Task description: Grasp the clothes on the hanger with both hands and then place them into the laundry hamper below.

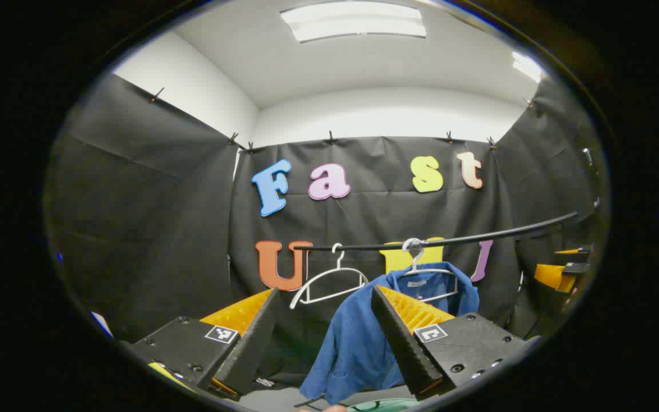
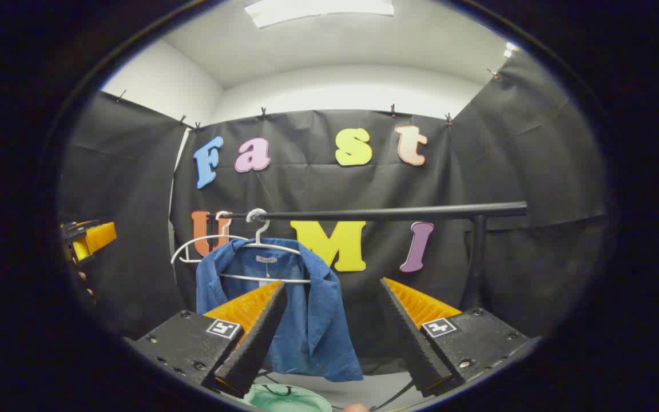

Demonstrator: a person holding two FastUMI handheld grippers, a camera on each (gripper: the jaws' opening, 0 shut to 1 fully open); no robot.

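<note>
I found both grippers, left gripper [image 1: 324, 337] and right gripper [image 2: 332, 337], w/ jaws spread, empty; blue shirt [image 1: 358, 337] hung lengthwise ahead, nearer left.

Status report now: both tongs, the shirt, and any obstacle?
Left tongs open, right tongs open, both empty. Blue shirt on its hanger, ungrasped. Empty hanger beside it.

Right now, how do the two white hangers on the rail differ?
The empty hanger carries nothing, while the loaded hanger holds the blue shirt. In the left gripper view the empty hanger hangs tilted, its left end lower; the loaded hanger sits roughly level. The empty hanger is nearer the rail's free end, the loaded hanger further along it. Both are white and hook over the same black rail.
</note>
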